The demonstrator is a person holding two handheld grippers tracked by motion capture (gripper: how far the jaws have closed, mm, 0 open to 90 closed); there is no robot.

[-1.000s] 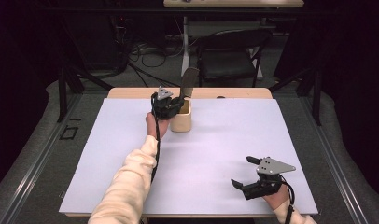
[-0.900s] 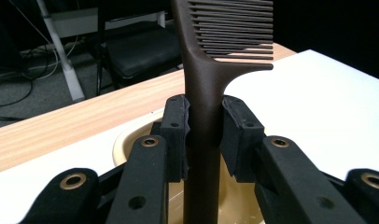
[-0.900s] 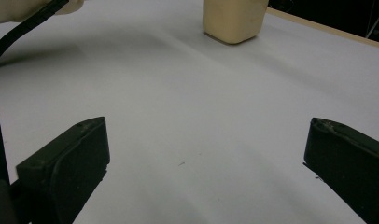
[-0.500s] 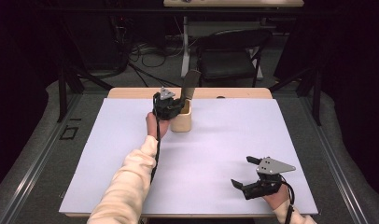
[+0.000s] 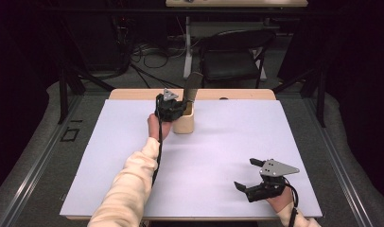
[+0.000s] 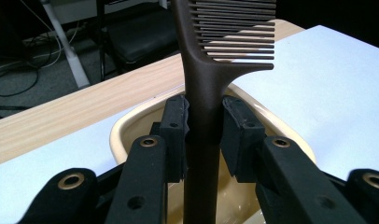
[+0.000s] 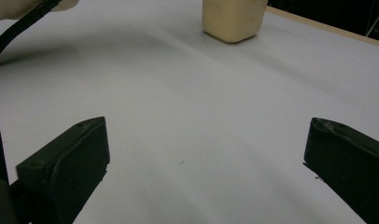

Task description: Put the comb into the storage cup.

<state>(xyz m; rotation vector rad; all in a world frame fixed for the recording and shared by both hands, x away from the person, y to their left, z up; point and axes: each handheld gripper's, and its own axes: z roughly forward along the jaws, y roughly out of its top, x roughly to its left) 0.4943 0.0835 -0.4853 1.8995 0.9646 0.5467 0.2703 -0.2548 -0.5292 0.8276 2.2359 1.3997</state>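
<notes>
The left claw (image 6: 204, 135) holds the brown comb (image 6: 211, 70) by its handle, standing in the cream cup (image 5: 184, 124) at 12 o'clock on the surface (image 5: 218, 156). Next, I think: let go gently. The right claw (image 5: 250, 176) waits wide at 5 o'clock.

A cup (image 5: 184, 123) stands on the table (image 5: 237, 137) near the far edge, left of its middle. A comb (image 5: 192, 87) stands upright in the cup, its handle between the pads of the left hand-held gripper (image 5: 173, 108), just left of the cup. The right hand-held gripper (image 5: 251, 177) sits near the table's near right corner, well apart from the cup.
</notes>
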